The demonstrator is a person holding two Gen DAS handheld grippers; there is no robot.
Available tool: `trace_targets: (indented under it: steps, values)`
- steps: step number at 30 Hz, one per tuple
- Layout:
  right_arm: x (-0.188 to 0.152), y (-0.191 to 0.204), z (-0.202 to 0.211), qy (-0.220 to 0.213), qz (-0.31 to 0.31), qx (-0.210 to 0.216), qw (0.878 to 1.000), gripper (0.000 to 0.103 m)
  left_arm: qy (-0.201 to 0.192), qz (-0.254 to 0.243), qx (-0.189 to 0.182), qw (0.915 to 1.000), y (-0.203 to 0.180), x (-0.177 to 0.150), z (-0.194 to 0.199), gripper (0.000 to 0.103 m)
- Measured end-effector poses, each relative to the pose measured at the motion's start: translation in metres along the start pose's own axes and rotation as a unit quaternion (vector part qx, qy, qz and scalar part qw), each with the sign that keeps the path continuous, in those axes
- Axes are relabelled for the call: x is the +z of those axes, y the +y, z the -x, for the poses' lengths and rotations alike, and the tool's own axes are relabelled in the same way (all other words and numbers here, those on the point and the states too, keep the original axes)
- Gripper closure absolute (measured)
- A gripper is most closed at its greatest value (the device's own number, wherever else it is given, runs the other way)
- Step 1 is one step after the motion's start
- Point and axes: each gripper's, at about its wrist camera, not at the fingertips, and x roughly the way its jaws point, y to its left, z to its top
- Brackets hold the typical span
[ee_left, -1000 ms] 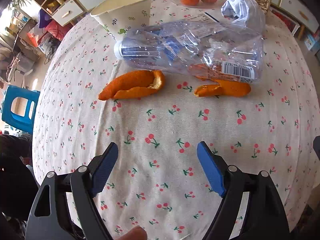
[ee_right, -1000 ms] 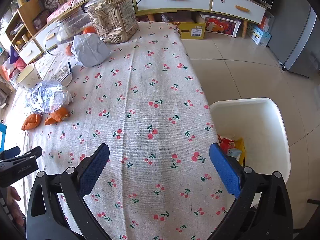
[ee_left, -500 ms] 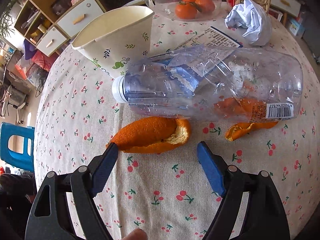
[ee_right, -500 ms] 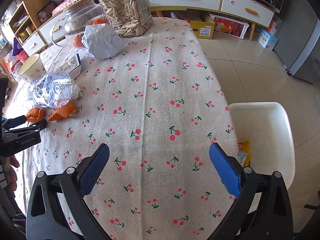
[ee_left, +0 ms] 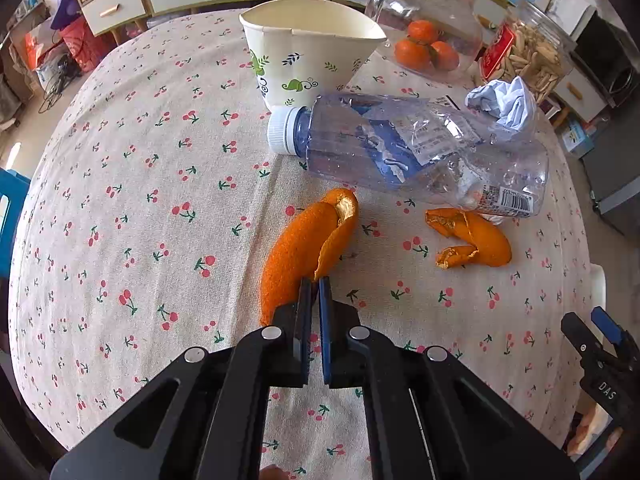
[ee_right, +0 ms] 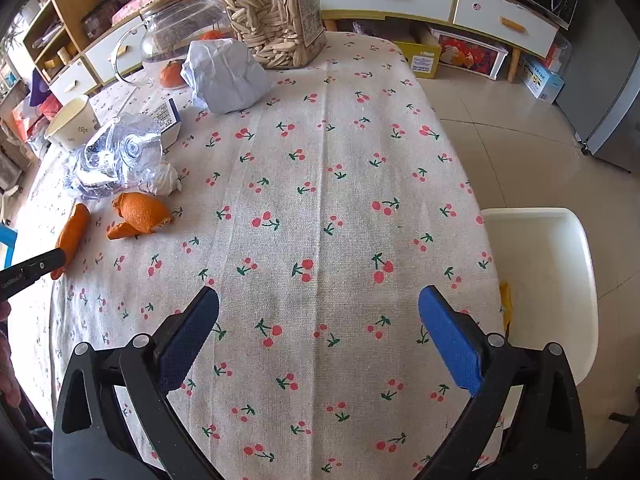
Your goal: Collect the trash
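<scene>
My left gripper (ee_left: 315,286) is shut on the near end of a long orange peel (ee_left: 304,244) lying on the cherry-print tablecloth; the peel also shows in the right wrist view (ee_right: 72,232). A second orange peel (ee_left: 470,238) lies to its right. A crushed clear plastic bottle (ee_left: 416,152) lies behind both peels. A paper cup (ee_left: 308,48) stands behind the bottle, and a crumpled paper ball (ee_right: 224,74) sits further back. My right gripper (ee_right: 318,320) is open and empty over the table, beside a white bin (ee_right: 548,272) with some trash in it.
A glass jar with mandarins (ee_left: 426,28) and a jar of seeds (ee_right: 272,8) stand at the back of the table. A small box (ee_right: 166,114) and a white wad (ee_right: 164,178) lie by the bottle. Cabinets and floor surround the table.
My left gripper has moved forward and closed on the near end of the long peel. My right gripper has drifted forward over the table and stays open.
</scene>
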Motion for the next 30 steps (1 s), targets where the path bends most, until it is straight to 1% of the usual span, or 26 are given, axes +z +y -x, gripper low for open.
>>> trace_targets:
  steps: [3,4,6,7,8,9,10,11,12,13,14,15,17,21,23,27,29,30]
  values:
    - [-0.002,0.003,0.000,0.001,0.008,0.000,1.000,0.007,-0.004,0.002,-0.006,1.0000,-0.006,-0.004,0.008,0.100]
    - [-0.003,0.004,0.002,0.000,0.011,-0.002,1.000,0.007,0.000,0.007,-0.014,0.9999,-0.008,-0.006,0.010,0.101]
    - [-0.003,0.003,0.003,-0.003,0.011,-0.004,1.000,0.007,0.016,0.021,-0.043,0.9987,-0.015,-0.014,0.014,0.100]
    - [-0.002,0.002,0.003,-0.004,0.008,-0.003,1.000,0.007,0.023,0.024,-0.050,0.9982,-0.017,-0.016,0.011,0.100]
    - [-0.002,0.001,0.003,-0.003,0.005,-0.003,1.000,0.007,0.026,0.023,-0.045,0.9984,-0.020,-0.020,0.008,0.099]
    - [-0.002,0.000,0.003,-0.002,0.002,-0.002,1.000,0.007,0.025,0.014,-0.033,0.9990,-0.025,-0.021,0.005,0.099]
    - [-0.001,-0.002,0.003,-0.001,0.001,0.000,1.000,0.007,0.024,0.001,-0.017,0.9996,-0.041,-0.030,0.009,0.098]
    - [-0.001,-0.002,0.003,0.000,0.002,0.000,1.000,0.007,0.022,-0.009,-0.009,0.9997,-0.045,-0.031,0.008,0.096]
    - [-0.001,-0.001,0.003,0.000,0.003,0.000,1.000,0.007,0.020,-0.012,-0.011,0.9997,-0.053,-0.036,0.012,0.086]
    - [0.000,-0.001,0.002,-0.001,0.004,-0.001,1.000,0.007,0.019,-0.011,-0.016,0.9996,-0.054,-0.035,0.012,0.064]
    - [0.000,-0.001,0.002,-0.001,0.005,-0.001,1.000,0.007,0.015,-0.010,-0.016,0.9997,-0.056,-0.034,0.012,0.054]
    - [0.001,-0.001,0.001,-0.001,0.005,-0.001,1.000,0.007,0.010,-0.013,-0.011,0.9998,-0.058,-0.033,0.012,0.048]
    - [0.001,-0.001,0.001,0.000,0.005,0.000,1.000,0.007,0.009,-0.022,0.004,0.9997,-0.064,-0.030,0.009,0.048]
    - [0.001,0.001,-0.003,0.005,0.009,-0.002,1.000,0.007,0.006,-0.025,0.023,0.9994,-0.067,-0.024,0.004,0.048]
    - [0.001,0.003,-0.004,0.007,0.010,-0.002,1.000,0.007,-0.002,-0.036,0.031,0.9988,-0.067,-0.024,0.006,0.048]
    - [0.000,0.008,-0.005,0.005,0.018,-0.005,1.000,0.007,0.003,-0.057,0.055,0.9969,-0.070,-0.024,-0.005,0.049]
    - [0.000,0.009,-0.005,0.003,0.020,-0.008,1.000,0.007,-0.004,-0.060,0.071,0.9957,-0.072,-0.024,-0.004,0.065]
    - [-0.001,0.010,-0.004,0.000,0.022,-0.009,1.000,0.007,-0.003,-0.056,0.064,0.9964,-0.070,-0.023,-0.003,0.076]
